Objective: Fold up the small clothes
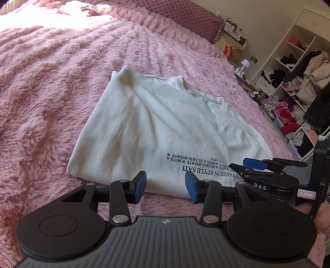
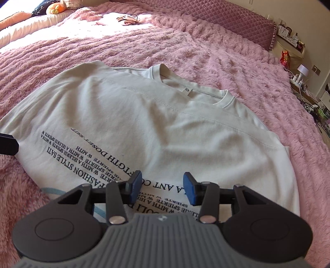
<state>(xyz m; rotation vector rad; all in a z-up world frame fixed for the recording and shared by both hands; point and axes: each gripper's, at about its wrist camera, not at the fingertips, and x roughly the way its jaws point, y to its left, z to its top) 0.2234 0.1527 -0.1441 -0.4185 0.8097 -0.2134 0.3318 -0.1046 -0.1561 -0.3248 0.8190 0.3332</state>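
Note:
A white T-shirt [image 1: 156, 127] with dark printed lettering lies partly folded on a fluffy pink blanket [image 1: 51, 86]; its collar points away from me. It also fills the right wrist view [image 2: 144, 123]. My left gripper [image 1: 166, 187] is open and empty, hovering at the shirt's near edge. My right gripper [image 2: 163, 188] is open and empty, just above the printed text. The right gripper also shows in the left wrist view [image 1: 247, 165], lying over the shirt's lower right part.
A quilted pink headboard [image 2: 226, 18] runs along the far side of the bed. Small items [image 2: 125, 19] lie on the sunlit blanket far away. Open white shelves with piled clothes [image 1: 288, 99] stand to the right, beyond the bed edge.

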